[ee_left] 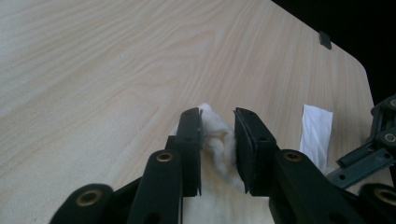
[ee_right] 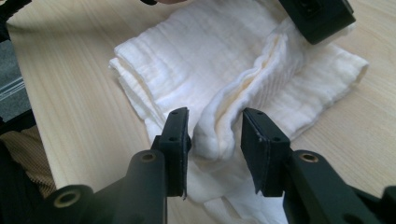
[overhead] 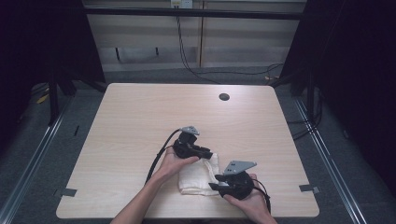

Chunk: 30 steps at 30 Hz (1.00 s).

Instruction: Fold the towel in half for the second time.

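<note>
White folded cloth (overhead: pixel 198 175) — rumpled, one ridge raised — lies near the table's front edge.

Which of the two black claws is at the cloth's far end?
The left gripper, at the white cloth's far end; the right gripper is at its near end.

Two black hand-held grippers, the left gripper (overhead: pixel 207 154) and right gripper (overhead: pixel 214 185), each carry a grey three-cornered plate. Black cables trail from both. Brass-coloured rivets dot their jaws.
</note>
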### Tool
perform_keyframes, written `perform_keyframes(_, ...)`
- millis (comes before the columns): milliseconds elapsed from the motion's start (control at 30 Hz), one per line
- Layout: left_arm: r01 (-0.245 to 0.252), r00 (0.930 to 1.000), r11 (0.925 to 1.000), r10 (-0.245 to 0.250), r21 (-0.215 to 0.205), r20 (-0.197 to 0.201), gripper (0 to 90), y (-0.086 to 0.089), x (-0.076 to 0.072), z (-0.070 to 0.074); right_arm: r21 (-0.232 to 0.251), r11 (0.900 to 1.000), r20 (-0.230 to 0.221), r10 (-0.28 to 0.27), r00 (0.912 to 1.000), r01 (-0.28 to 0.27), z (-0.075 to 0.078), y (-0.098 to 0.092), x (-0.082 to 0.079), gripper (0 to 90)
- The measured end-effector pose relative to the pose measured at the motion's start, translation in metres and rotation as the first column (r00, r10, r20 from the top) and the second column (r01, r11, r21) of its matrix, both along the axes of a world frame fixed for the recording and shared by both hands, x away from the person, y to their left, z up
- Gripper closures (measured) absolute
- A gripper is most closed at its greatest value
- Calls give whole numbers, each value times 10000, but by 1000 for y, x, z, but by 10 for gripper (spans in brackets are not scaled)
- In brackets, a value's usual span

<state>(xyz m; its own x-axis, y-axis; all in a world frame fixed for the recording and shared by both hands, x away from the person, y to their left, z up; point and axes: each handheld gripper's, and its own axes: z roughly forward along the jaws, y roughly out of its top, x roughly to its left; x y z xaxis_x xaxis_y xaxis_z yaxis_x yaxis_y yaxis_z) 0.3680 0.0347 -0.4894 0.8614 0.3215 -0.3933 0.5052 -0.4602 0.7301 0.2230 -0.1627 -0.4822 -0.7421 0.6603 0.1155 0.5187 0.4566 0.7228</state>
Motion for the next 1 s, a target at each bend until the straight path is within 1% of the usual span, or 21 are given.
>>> perform_keyframes(67, -14, 10000, 10000, 14, -30, 51, 661, 0, 0, 1, 83, 9999, -23, -130, 9999, 130, -1, -3, 2, 587)
perform_keyframes(133, -213, 9994, 9998, 213, 4, 276, 616, 2, -1, 5, 66, 9997, -119, -247, 9996, 247, -1, -5, 4, 580)
perform_keyframes(167, -265, 9991, 9996, 264, 20, 323, 593, 3, -1, 6, 86, 9996, -125, -267, 9996, 268, -2, -6, 5, 581)
perform_keyframes(233, -247, 9990, 9997, 247, -3, 373, 583, 4, 0, 7, 34, 9996, -96, -295, 9995, 296, -2, -7, 6, 585)
perform_keyframes(267, -317, 9988, 9995, 315, 50, 369, 566, 5, -1, 8, 75, 9994, -104, -326, 9994, 327, -3, -8, 7, 584)
perform_keyframes(300, -428, 9977, 9990, 420, 131, 529, 534, 7, -1, 11, 100, 9987, -143, -489, 9987, 491, -3, -10, 9, 580)
perform_keyframes(367, -465, 9972, 9989, 457, 112, 598, 507, 9, -1, 12, 55, 9982, -221, -589, 9980, 590, -5, -13, 12, 576)
perform_keyframes(400, -499, 9968, 9987, 495, 49, 627, 507, 10, -1, 14, 55, 9982, -221, -589, 9980, 590, -5, -13, 12, 576)
perform_keyframes(433, -559, 9959, 9984, 556, 23, 712, 497, 13, -1, 17, 29, 9972, -271, -749, 9968, 750, -6, -16, 15, 573)
perform_keyframes(467, -559, 9959, 9984, 556, 23, 712, 501, 13, -1, 17, 29, 9972, -271, -749, 9968, 750, -6, -16, 15, 573)
perform_keyframes(500, -412, 9960, 9991, 406, 55, 795, 507, 15, -1, 19, 116, 9961, -2, -876, 9962, 876, -5, -19, 14, 572)
perform_keyframes(533, -412, 9960, 9991, 406, 55, 795, 509, 15, -1, 19, 116, 9961, -2, -876, 9962, 876, -5, -19, 14, 572)
perform_keyframes(667, -407, 9957, 9990, 389, 207, 844, 509, 19, -1, 19, 274, 9942, 50, -1046, 9945, 1044, -3, -24, 16, 571)
perform_keyframes(700, -439, 9956, 9986, 414, 283, 847, 504, 21, -4, 19, 409, 9931, 67, -1099, 9939, 1095, -2, -27, 17, 571)
perform_keyframes(733, -439, 9956, 9986, 414, 283, 847, 501, 21, -4, 19, 409, 9931, 67, -1099, 9939, 1095, -2, -27, 17, 571)
perform_keyframes(800, -567, 9952, 9977, 534, 376, 818, 511, 23, -8, 18, 467, 9922, 75, -1161, 9932, 1156, -1, -29, 18, 569)
perform_keyframes(833, -619, 9951, 9968, 578, 497, 799, 520, 24, -9, 18, 471, 9920, 75, -1173, 9931, 1168, -1, -31, 19, 568)
perform_keyframes(867, -627, 9955, 9960, 579, 635, 744, 512, 25, -10, 18, 474, 9920, 66, -1178, 9930, 1173, 0, -32, 19, 562)
perform_keyframes(900, -731, 9951, 9952, 684, 649, 716, 499, 28, -13, 20, 554, 9902, 42, -1283, 9917, 1279, 1, -35, 20, 553)
perform_keyframes(1000, -772, 9946, 9943, 716, 730, 755, 458, 32, -16, 23, 595, 9903, 60, -1260, 9920, 1255, 3, -37, 21, 530)
